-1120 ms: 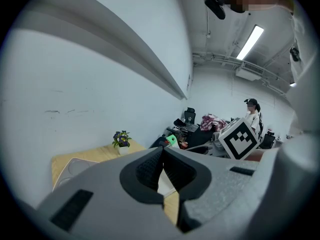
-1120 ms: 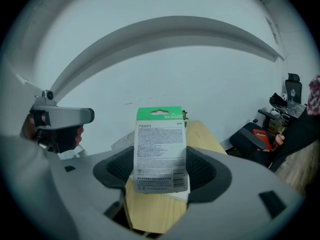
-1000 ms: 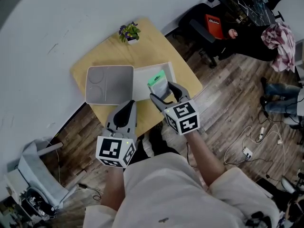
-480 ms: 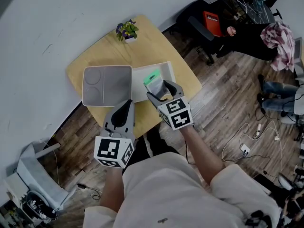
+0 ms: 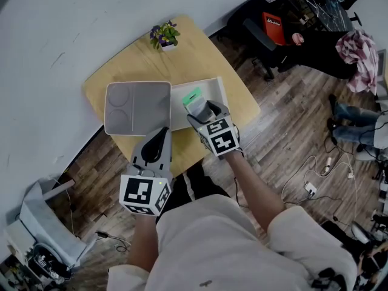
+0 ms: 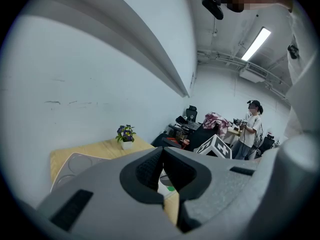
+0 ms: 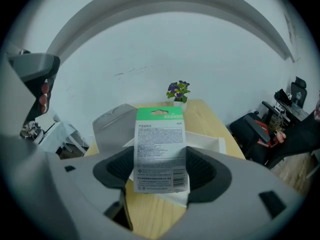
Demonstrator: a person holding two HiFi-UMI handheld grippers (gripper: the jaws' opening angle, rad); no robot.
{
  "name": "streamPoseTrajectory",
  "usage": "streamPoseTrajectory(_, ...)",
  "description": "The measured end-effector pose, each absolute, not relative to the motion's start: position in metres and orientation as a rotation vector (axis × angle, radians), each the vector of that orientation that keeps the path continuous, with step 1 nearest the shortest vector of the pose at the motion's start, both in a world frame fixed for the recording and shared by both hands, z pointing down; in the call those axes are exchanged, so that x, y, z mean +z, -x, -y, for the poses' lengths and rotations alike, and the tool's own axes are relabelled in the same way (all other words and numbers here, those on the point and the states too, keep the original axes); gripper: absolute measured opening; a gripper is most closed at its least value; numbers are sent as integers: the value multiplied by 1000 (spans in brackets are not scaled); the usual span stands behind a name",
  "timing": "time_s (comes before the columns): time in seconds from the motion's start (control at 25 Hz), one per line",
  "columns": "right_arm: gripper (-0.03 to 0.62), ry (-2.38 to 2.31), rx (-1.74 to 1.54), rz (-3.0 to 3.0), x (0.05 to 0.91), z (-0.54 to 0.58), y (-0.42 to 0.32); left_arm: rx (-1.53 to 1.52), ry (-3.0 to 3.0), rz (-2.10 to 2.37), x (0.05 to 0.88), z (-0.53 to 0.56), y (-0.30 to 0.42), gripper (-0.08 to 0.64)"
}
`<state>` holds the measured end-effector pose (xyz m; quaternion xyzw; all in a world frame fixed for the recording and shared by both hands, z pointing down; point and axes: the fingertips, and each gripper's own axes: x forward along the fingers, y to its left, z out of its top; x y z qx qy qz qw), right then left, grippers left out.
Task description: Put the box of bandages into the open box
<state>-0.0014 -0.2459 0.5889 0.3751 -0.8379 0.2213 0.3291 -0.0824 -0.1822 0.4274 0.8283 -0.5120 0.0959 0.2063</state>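
Right gripper (image 7: 160, 170) clamped on box of bandages (image 7: 160, 146), jaws pressing both its sides, box upright, green end up. Held over open box (image 5: 214, 85) near the table (image 5: 182, 59) right edge. Left gripper (image 6: 162, 171) at near edge, jaws together, empty

It was an office-like workroom. Black office chairs (image 5: 254, 32) and a cluttered desk (image 5: 321, 8) stood toward one o'clock on wood-plank flooring (image 5: 291, 114), with loose cables (image 5: 310, 177) at four o'clock.
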Motion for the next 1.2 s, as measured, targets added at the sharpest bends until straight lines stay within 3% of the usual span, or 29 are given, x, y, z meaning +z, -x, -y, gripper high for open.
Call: streamPoseTrajectory(1.2,330,-882,713,1978,667,259,6,273,-2265,1421,443,193,93,3)
